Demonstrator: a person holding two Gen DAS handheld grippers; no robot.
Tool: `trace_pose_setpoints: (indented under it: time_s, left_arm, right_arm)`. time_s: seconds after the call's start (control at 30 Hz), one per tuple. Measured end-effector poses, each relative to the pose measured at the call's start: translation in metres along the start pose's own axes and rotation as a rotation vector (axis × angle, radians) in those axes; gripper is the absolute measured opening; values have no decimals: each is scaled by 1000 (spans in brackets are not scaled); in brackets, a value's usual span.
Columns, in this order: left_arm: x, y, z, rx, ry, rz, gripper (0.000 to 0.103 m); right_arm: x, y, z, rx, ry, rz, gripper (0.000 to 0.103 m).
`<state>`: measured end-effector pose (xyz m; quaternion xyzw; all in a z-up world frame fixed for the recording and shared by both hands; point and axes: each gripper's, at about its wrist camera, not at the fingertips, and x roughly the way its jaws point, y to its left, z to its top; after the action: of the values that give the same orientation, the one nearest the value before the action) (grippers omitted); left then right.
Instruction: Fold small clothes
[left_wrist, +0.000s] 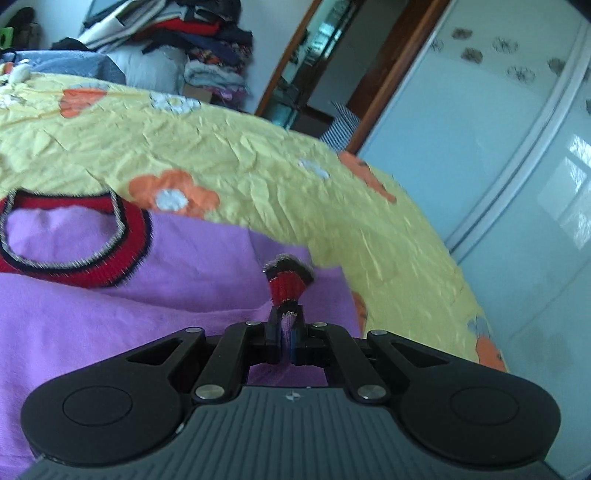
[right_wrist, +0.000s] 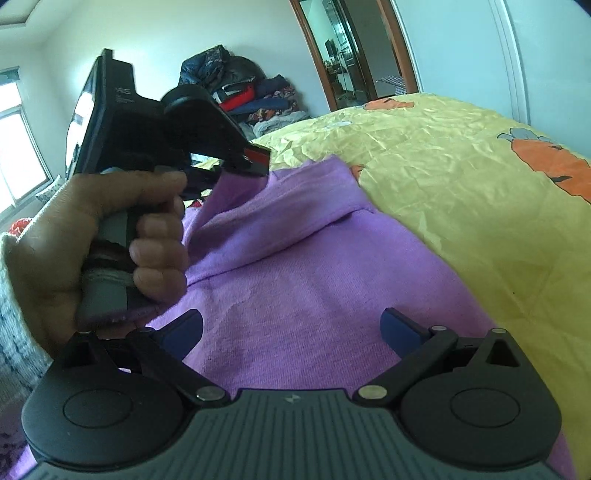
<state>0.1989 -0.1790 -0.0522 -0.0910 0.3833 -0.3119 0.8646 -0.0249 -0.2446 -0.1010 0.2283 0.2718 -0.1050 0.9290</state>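
Observation:
A small purple sweater (left_wrist: 110, 314) with a red, black and grey ribbed collar (left_wrist: 74, 236) lies on a yellow flowered bedspread (left_wrist: 240, 147). My left gripper (left_wrist: 287, 325) is shut on a ribbed red and black cuff (left_wrist: 290, 280) of the sweater, which sticks out past the fingertips. In the right wrist view a hand (right_wrist: 110, 236) holds that left gripper (right_wrist: 255, 158) above a raised fold of the purple sweater (right_wrist: 295, 258). My right gripper (right_wrist: 291, 332) hovers open over the sweater's flat body, with nothing between its blue pads (right_wrist: 400, 330).
Piles of clothes (left_wrist: 184, 40) are stacked beyond the bed's far side. A wooden-framed doorway (left_wrist: 314, 66) and a pale sliding wardrobe door (left_wrist: 498, 166) stand to the right. The bedspread (right_wrist: 480, 184) drops off at its right edge.

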Motion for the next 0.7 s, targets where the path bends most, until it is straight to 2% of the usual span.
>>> trace_pose_setpoints:
  time_s: [0.03,0.07,0.1,0.13,0.17,0.23,0.37,0.43,0.53,0.57,0.63,0.7]
  left_arm:
    - [5,-2,-2,12,25,-24,9]
    - [10,-2,-4,17,58,-66,36]
    - [13,0,-4,2,98,-110,55]
    - [8,4,-3,-29,110,-133,85]
    - [-7,12,1,-57,67,-160,95]
    - [-48,37,9,-87,-45,-206,98]
    - [-120,107,18,-99,-125,-89,102]
    - [-141,145,11,-98,-101,-26,102]
    - [-157,192,-8,-122,-32,67,102]
    - [-160,201,-15,-108,-12,93,102]
    - [-162,212,-29,-22,28,186,101]
    - [-159,223,-45,64,77,262,98]
  right_arm:
    - [-1,0,0,2,-3,1,103]
    - [1,1,0,-1,6,-16,103]
    - [1,1,0,-5,12,-24,103]
    - [0,1,-1,-4,9,-19,103]
    - [-2,-1,0,4,8,1,103]
    - [-9,-9,4,31,2,28,103]
    - [-1,-9,42,-82,-61,46,103]
    - [25,4,72,-189,-28,71,103]
    - [72,29,97,-346,35,144,101]
    - [88,38,101,-390,66,148,90]
    - [114,49,104,-454,120,176,81]
    - [133,55,102,-507,150,160,81]
